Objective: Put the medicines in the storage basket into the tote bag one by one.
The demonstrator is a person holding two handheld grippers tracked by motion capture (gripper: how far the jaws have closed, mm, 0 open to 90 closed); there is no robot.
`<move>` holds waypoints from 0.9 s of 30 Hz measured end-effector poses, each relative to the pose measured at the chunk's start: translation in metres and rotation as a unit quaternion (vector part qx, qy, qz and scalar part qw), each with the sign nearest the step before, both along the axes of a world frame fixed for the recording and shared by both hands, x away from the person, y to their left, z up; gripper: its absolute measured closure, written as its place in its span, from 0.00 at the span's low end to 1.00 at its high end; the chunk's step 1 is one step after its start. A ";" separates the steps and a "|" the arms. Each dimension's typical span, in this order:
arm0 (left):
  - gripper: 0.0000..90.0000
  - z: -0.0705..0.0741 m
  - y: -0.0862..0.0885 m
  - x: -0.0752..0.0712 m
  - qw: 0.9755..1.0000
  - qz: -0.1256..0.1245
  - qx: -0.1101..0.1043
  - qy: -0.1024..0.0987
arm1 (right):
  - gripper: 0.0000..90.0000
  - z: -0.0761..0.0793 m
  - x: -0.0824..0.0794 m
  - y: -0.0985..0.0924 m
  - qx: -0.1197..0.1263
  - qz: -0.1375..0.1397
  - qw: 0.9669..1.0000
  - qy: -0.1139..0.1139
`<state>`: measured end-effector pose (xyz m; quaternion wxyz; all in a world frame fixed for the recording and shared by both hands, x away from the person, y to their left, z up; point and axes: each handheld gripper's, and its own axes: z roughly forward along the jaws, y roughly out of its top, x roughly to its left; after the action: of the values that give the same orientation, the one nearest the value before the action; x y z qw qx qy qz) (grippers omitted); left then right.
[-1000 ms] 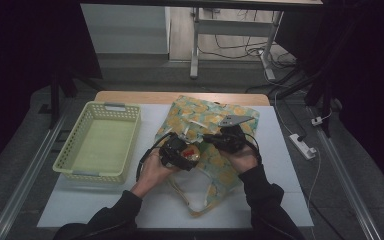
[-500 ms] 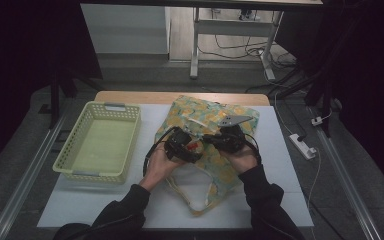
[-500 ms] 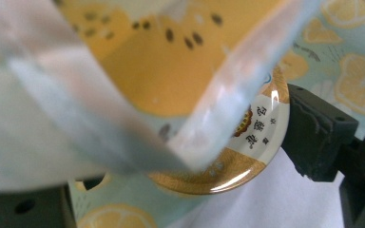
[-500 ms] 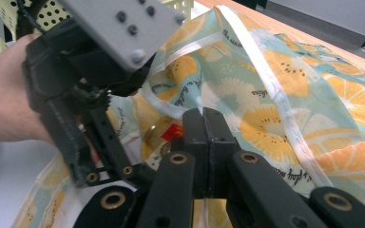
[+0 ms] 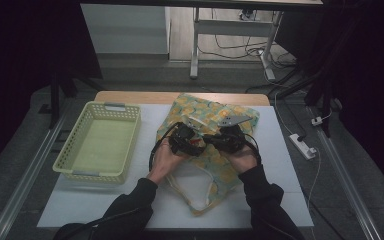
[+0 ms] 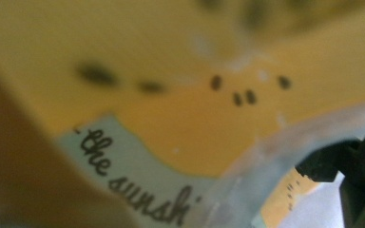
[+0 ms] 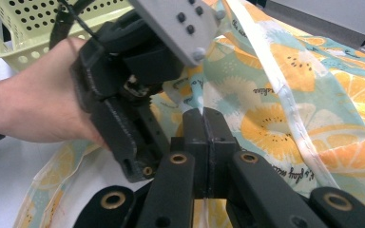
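A cloth bag [image 5: 207,111] printed with orange slices lies on the white table [image 5: 280,165]. My right gripper [image 5: 215,141] is shut on the bag's white-hemmed edge; in the right gripper view its jaws [image 7: 203,114] pinch the thin cloth [image 7: 285,123] flat between them. My left gripper [image 5: 192,142] sits just left of it, nearly touching, held in a hand [image 7: 24,109]. From the right gripper view the left gripper [image 7: 123,123] is side-on, jaws apart. The printed cloth [image 6: 195,118] lies blurred right against the left gripper's camera.
A pale yellow perforated basket [image 5: 132,135] stands empty on the table's left half. The bag's white handles [image 5: 200,192] trail toward the front edge. A power strip [image 5: 302,146] lies on the floor to the right.
The left hand has slid right and slightly away from the person, closing up against the right gripper. The right gripper has kept still with the cloth in it.
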<state>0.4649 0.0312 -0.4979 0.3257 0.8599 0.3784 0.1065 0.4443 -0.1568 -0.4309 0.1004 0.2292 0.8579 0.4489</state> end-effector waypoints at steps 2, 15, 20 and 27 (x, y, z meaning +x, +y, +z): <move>0.23 -0.002 0.000 0.003 1.000 0.003 0.003 -0.003 | 1.00 0.000 0.000 0.000 0.000 0.000 1.000 0.001; 0.19 -0.012 -0.003 0.011 1.000 0.010 0.004 -0.014 | 1.00 -0.004 0.003 -0.001 -0.008 -0.004 1.000 0.003; 0.12 -0.007 -0.002 0.010 1.000 0.010 0.002 -0.012 | 1.00 -0.004 0.003 -0.001 -0.007 -0.004 1.000 0.002; 0.08 0.001 0.000 0.001 1.000 -0.004 -0.008 -0.005 | 1.00 -0.002 0.003 -0.003 -0.004 -0.006 1.000 0.001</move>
<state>0.4661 0.0315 -0.4966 0.3347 0.8581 0.3745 0.1065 0.4471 -0.1593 -0.4330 0.1025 0.2343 0.8584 0.4447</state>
